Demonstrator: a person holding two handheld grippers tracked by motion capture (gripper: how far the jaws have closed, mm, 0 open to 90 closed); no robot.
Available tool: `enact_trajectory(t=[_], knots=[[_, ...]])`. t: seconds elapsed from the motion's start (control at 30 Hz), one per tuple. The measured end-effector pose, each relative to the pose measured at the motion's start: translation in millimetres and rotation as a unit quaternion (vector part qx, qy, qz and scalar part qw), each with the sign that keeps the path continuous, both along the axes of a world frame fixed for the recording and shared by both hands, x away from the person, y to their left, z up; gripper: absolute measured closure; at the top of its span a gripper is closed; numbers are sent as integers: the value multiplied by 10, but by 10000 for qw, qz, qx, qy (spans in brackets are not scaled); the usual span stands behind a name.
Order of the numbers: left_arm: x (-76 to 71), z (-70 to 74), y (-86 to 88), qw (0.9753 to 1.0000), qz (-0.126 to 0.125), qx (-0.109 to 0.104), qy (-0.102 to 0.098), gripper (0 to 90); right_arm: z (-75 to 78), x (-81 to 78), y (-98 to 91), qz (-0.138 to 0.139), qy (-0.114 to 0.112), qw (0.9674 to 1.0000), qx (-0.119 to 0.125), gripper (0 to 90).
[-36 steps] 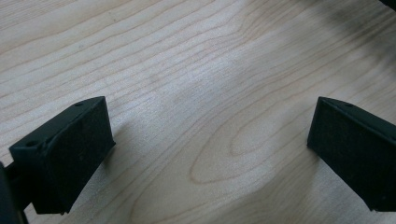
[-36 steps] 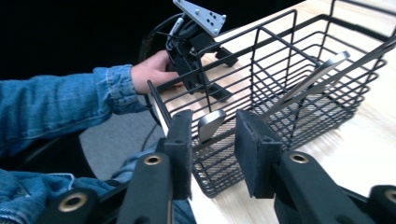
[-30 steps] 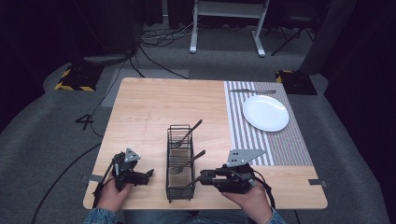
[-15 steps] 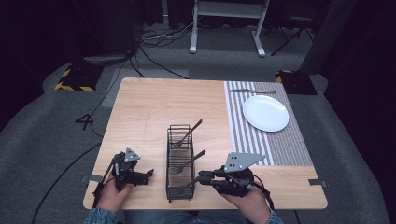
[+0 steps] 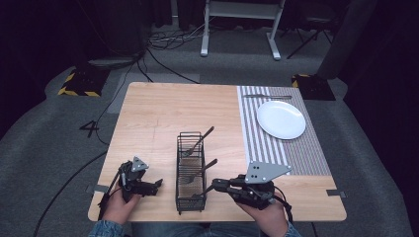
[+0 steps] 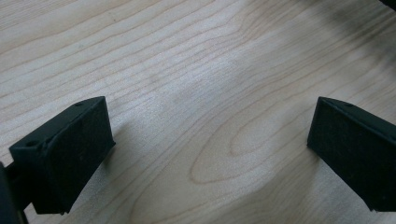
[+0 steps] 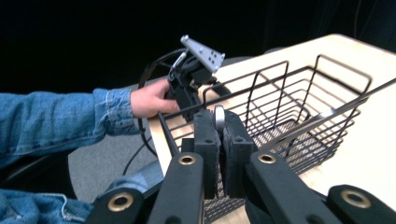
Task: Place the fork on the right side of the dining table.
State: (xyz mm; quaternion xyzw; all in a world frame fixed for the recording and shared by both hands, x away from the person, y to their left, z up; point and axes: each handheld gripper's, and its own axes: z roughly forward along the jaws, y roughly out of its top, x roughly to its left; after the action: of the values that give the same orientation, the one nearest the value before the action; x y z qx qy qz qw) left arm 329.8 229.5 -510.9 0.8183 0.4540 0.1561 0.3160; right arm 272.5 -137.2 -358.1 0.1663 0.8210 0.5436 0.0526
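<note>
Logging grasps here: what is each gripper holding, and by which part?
Right gripper pinches the rounded handle end of a utensil lying in the wire basket; left gripper holds nothing.

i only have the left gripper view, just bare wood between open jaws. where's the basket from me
Observer: The wire basket stands just to the right of the left gripper, apart from it.
Operator: what's the right one doing
Observer: The right gripper is shut on a small silver utensil end at the basket's near right side.
Operator: anything in the basket
Observer: Two forks lean in it, with their dark handles poking out over its right rim.
</note>
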Motion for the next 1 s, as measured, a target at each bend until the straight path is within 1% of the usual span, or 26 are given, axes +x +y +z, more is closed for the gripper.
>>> enact_trajectory(t=[0.1,0.23,0.43,0.47,0.53,0.6,0.8,1.0], knots=[[0,-1,-1,10000,8,0,-9,2,27,-2,-19,-27,-35,10000,33,870],[0,1,1,10000,-7,9,2,2,102,-6,-76,-26,-53,9998,197,871],[0,-1,-1,10000,7,2,-9,2,223,-16,-160,-42,-111,9993,366,871],[0,-1,-1,10000,7,0,-8,2,278,-23,-203,-59,-138,9990,433,870],[6,1,1,10000,-23,9,-2,2,326,-26,-247,-44,-138,9985,521,871],[14,1,-3,10000,-29,11,-7,2,367,-29,-288,-43,-151,9981,597,871],[31,2,-11,10000,-58,15,-1,1,464,-51,-435,-60,-99,9968,793,871],[36,0,-16,10000,-48,-1,-5,2,549,-94,-634,-247,-162,9956,892,870]])
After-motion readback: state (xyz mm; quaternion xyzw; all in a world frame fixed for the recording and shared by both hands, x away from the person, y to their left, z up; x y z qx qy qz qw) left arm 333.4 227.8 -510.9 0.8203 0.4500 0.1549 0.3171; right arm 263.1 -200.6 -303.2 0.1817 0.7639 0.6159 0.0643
